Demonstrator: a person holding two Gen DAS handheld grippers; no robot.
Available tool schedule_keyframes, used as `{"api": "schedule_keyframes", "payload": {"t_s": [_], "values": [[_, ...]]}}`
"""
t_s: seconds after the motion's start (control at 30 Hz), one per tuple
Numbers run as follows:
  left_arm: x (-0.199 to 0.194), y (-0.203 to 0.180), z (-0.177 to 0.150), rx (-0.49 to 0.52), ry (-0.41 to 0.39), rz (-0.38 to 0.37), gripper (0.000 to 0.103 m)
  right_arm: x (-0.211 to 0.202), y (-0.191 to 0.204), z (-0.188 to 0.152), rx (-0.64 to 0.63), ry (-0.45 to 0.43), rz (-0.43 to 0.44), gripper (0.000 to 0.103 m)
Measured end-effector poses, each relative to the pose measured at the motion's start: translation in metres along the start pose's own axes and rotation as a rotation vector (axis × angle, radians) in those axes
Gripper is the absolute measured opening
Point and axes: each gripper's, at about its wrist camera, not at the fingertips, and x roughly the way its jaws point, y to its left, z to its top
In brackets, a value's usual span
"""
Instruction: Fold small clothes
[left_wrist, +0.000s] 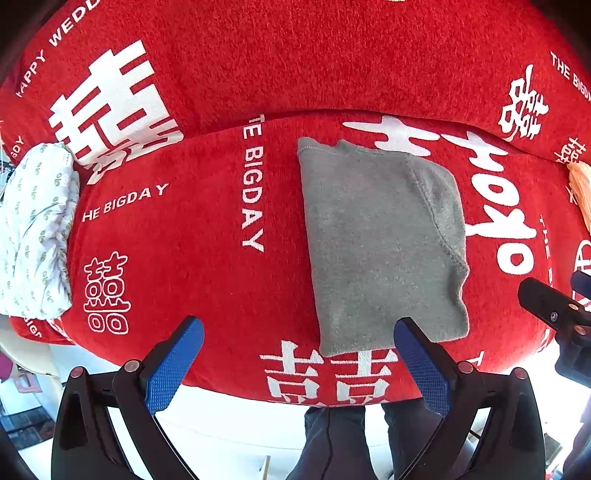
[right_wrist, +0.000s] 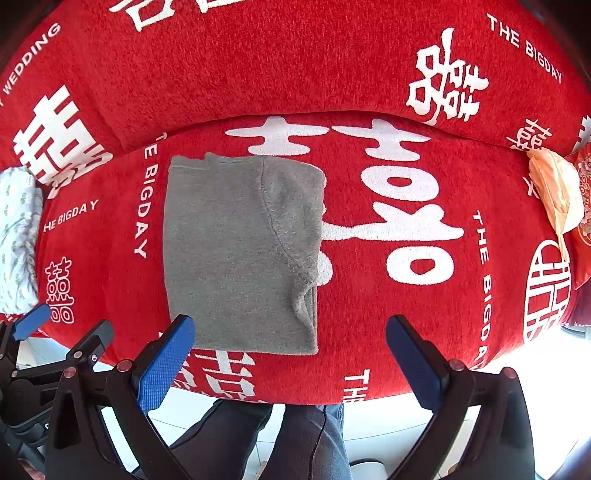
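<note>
Both wrist views face down, near; share grey garment (left_wrist: 380, 243).

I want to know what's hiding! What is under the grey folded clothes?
The grey garment lies on a red cover with white writing. White marks peek out at its edges, but whatever sits beneath its middle is covered.

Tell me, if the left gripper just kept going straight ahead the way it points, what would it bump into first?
Probably the red cover just left of the grey folded garment. The left gripper has its jaws wide open and empty; depth is hard to judge.
</note>
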Motion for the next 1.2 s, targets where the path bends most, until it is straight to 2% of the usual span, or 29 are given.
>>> {"api": "schedule_keyframes", "payload": {"t_s": [1.2], "values": [[-0.0008, -0.0003, 0.0025, -0.001, 0.004, -0.001, 0.103, 0.0026, 0.0028, 0.0025, -0.011, 0.004, -0.002, 0.103]]}}
